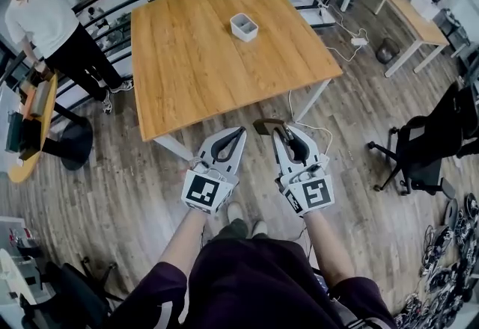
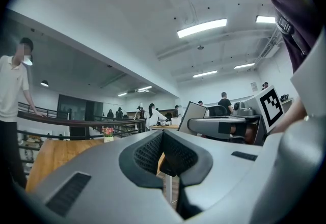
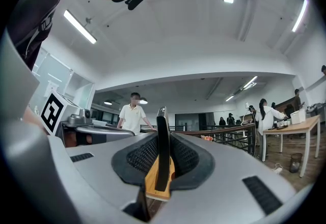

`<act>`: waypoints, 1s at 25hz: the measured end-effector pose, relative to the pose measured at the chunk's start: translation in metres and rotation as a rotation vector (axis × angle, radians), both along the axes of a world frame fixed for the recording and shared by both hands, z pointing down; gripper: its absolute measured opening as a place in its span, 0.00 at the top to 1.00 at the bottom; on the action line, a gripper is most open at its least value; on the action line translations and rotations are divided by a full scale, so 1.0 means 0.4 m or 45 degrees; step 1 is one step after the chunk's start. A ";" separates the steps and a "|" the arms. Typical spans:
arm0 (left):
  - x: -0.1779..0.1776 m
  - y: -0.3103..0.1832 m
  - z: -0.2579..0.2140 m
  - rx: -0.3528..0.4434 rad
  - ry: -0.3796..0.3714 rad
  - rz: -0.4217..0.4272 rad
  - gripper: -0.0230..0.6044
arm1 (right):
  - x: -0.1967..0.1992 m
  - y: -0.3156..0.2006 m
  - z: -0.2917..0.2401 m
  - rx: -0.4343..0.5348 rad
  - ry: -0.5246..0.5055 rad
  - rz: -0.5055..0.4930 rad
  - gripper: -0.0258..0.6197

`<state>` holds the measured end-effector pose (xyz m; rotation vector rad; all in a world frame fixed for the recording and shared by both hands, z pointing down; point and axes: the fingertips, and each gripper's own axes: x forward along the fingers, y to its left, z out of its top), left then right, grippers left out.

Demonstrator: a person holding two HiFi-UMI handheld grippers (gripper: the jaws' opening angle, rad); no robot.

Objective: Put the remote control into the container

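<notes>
Looking down in the head view, the left gripper sits at lower centre, jaws closed and empty. Just beside it, the right gripper clamps the dark remote control. The white container stands on the wooden table at upper centre, well apart from both.

Left gripper view: the pads meet, with nothing between them.

Right gripper view: the remote control stands edge-on at frame centre, pinched between both pads.

The right claw hides part of the remote control; container contents unreadable.
</notes>
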<state>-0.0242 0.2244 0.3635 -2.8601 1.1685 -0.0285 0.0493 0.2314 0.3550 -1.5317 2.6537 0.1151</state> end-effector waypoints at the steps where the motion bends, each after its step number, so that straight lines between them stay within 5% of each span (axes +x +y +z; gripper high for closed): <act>1: -0.002 -0.013 0.004 -0.007 -0.005 0.009 0.94 | -0.004 -0.013 0.001 -0.001 0.004 0.007 0.84; 25: 0.007 -0.280 0.044 -0.052 0.020 0.018 0.94 | 0.035 -0.279 0.035 -0.026 0.015 0.053 0.84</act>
